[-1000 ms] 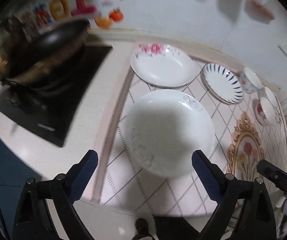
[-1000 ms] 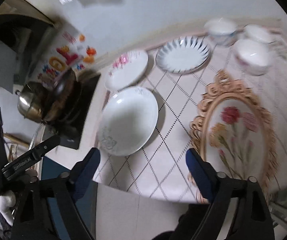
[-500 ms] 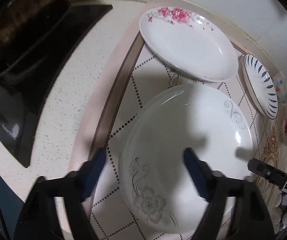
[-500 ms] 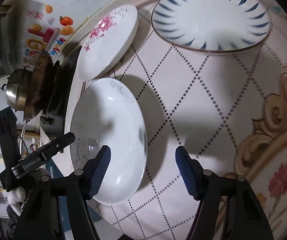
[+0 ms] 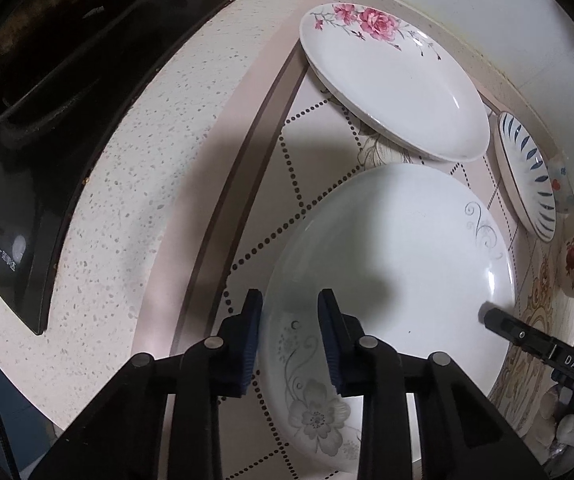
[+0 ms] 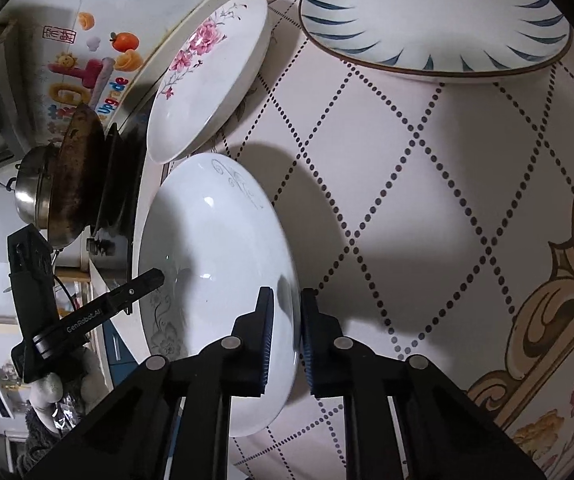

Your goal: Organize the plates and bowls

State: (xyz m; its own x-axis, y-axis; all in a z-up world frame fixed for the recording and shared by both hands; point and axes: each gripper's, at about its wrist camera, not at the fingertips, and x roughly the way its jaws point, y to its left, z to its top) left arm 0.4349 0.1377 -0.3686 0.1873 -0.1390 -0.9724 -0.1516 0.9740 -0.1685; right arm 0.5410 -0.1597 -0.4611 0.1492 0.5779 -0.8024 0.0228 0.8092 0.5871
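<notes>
Two tools work one dish: the left tool (image 5: 289,300) and the right tool (image 6: 287,300) each straddle the rim of the large white plate (image 5: 399,264), on opposite edges, one pad above the lip and one outside it. Both have just been closing, with the rim between the pads; the right tool looks clamped onto the edge, the left pinched close around its side, though whether its outer pad presses is hard to tell. Paired grip likely because the plate is wide and shallow, and one edge hold would let it tip. Plate sits flat on the patterned mat (image 6: 427,168) on the bench (image 5: 135,184), directly ahead of and beneath both tools. Beyond the left tool's tips, further out, lies the pink-flowered plate (image 5: 395,80), its near rim just beside the white plate; farther right, the blue-striped plate (image 6: 435,16). Off to the left tool's left, a dark stove top (image 5: 67,128). Judgement: grasp stage, a lift next, probably to stack this plate with the others; slippery glaze at the rim is the risk.
</notes>
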